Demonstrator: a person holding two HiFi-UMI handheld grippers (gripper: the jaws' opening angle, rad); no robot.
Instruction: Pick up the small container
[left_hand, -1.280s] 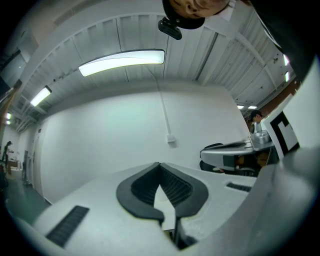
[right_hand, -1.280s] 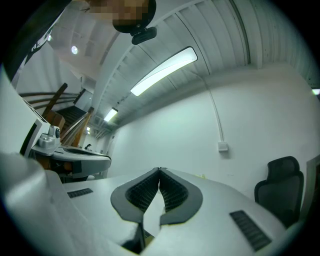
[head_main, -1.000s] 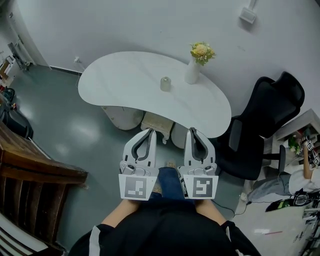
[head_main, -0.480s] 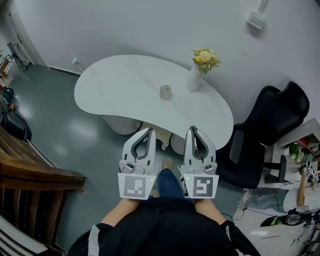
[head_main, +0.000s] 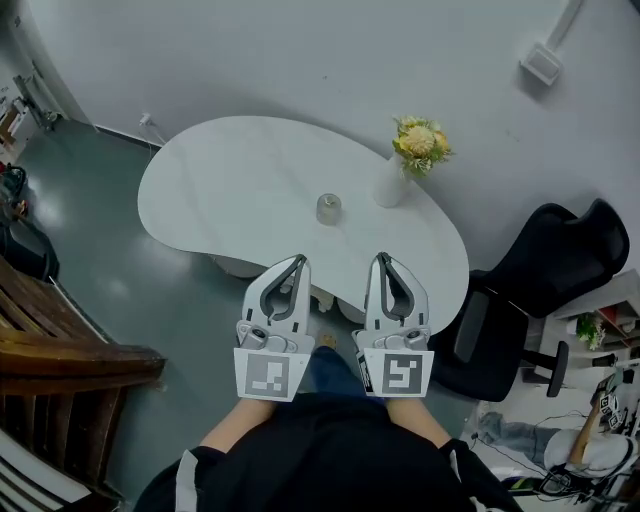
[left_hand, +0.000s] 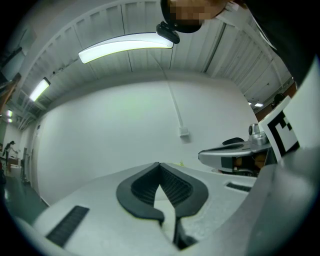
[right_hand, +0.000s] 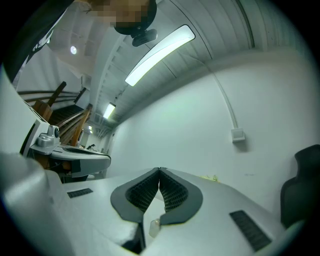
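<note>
from the head view we see the whole table (head_main: 230, 190), white and bean-shaped. the container (head_main: 328, 208) stands upright near the table's middle, touched by nothing. a vase (head_main: 388, 182) of flowers (head_main: 422, 140) stands at the table's far edge, just right of the container and apart from it. a black chair (head_main: 560, 260) sits off the table's right end. the left gripper (head_main: 297, 260) and right gripper (head_main: 381, 258) lie side by side with their tips at the table's near edge, short of the container.

the head view does not settle how the jaws stand; the gripper views do. in the left gripper view the ribbed pads (left_hand: 146, 184) meet at their tips with nothing between them, and only the white table top shows through the gap below. that view also catches the right gripper off to its side and a ceiling light (left_hand: 125, 45), which the head view never shows.

the right gripper view shows its jaws pressed together as well, and empty. low in the gap under them sits a small pale shape (right_hand: 153, 227); we cannot tell whether it is the container. neither gripper view shows the table's outline or the vase clearly. a wall box (right_hand: 238, 134) above the table's far side appears in all three views.
</note>
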